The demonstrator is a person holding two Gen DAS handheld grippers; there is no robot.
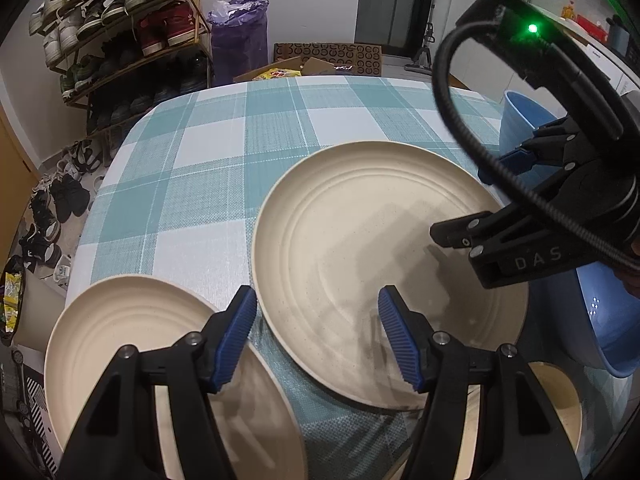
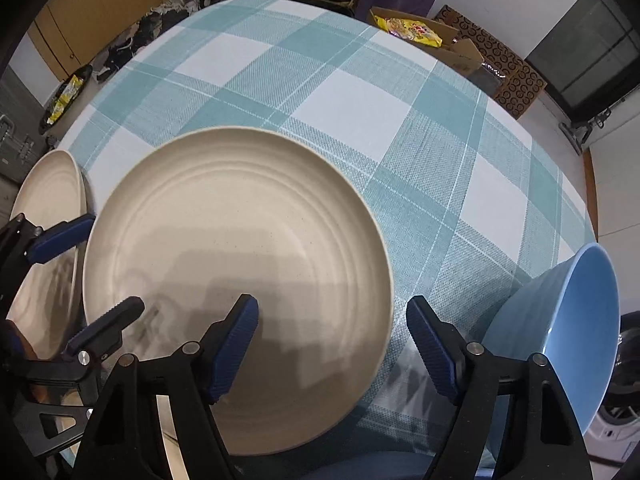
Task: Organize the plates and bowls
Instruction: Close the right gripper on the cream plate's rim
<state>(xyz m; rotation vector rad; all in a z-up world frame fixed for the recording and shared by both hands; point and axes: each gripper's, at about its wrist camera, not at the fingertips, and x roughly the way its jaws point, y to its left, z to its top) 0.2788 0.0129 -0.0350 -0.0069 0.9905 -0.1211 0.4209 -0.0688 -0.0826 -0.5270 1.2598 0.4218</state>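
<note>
A large cream plate (image 1: 360, 248) (image 2: 240, 240) lies on the checked tablecloth (image 1: 192, 168). My left gripper (image 1: 320, 338) (image 2: 86, 280) is open. Its blue pads (image 1: 240, 332) straddle the plate's near-left rim, one outside it and one over the plate, and neither presses on it. My right gripper (image 2: 334, 346) (image 1: 468, 202) is open too and straddles the plate's right rim the same way. A smaller cream plate (image 1: 120, 336) (image 2: 48, 200) lies just left of the large one. A blue bowl (image 2: 568, 332) (image 1: 520, 120) sits tilted to the right of the right gripper.
The rim of a cream bowl (image 1: 560, 404) shows at the near right, beside a blue bowl (image 1: 608, 328). Beyond the table's far edge stand a shoe rack (image 1: 120, 32), a purple bag (image 1: 240, 40) and a cardboard box (image 2: 424, 36). Shoes lie on the floor to the left.
</note>
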